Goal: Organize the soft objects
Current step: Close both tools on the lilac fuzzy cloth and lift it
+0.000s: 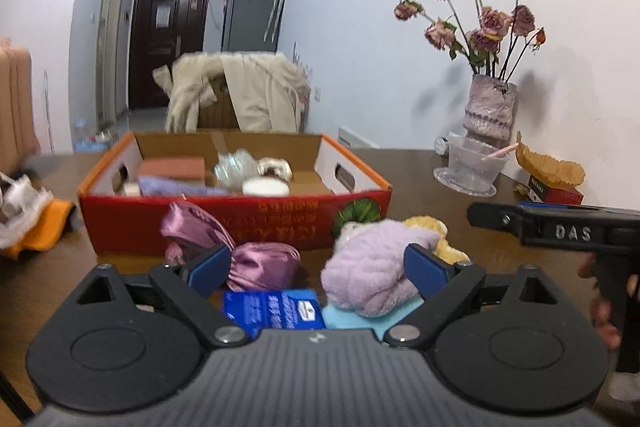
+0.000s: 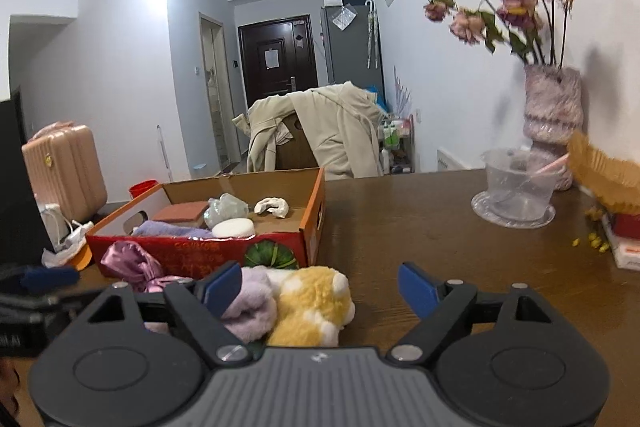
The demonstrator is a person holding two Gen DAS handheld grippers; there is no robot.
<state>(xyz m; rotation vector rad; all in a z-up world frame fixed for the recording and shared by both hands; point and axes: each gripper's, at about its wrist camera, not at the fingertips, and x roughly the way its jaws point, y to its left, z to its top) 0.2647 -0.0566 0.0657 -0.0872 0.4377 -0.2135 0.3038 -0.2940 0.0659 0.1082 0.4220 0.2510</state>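
A red cardboard box (image 1: 240,223) (image 2: 192,251) stands on the brown table, with a lavender towel (image 1: 176,187), a white round pad (image 1: 265,187) and other items inside. In front of it lie a pink satin pouch (image 1: 256,263) (image 2: 128,263), a fluffy lilac cloth (image 1: 372,267) (image 2: 252,303) and a yellow-and-white plush toy (image 2: 312,303) (image 1: 436,231). My left gripper (image 1: 318,267) is open, its blue pads on either side of the pouch and lilac cloth without pressing them. My right gripper (image 2: 320,287) is open just behind the plush toy, holding nothing.
A blue packet (image 1: 276,311) and a light blue cloth (image 1: 348,319) lie just below the left gripper. A vase of dried roses (image 1: 488,107) (image 2: 552,107), a clear plastic bowl (image 1: 472,167) (image 2: 516,191) and an orange paper item (image 1: 548,167) stand at the right by the wall. A coat-draped chair (image 1: 240,91) stands behind the table.
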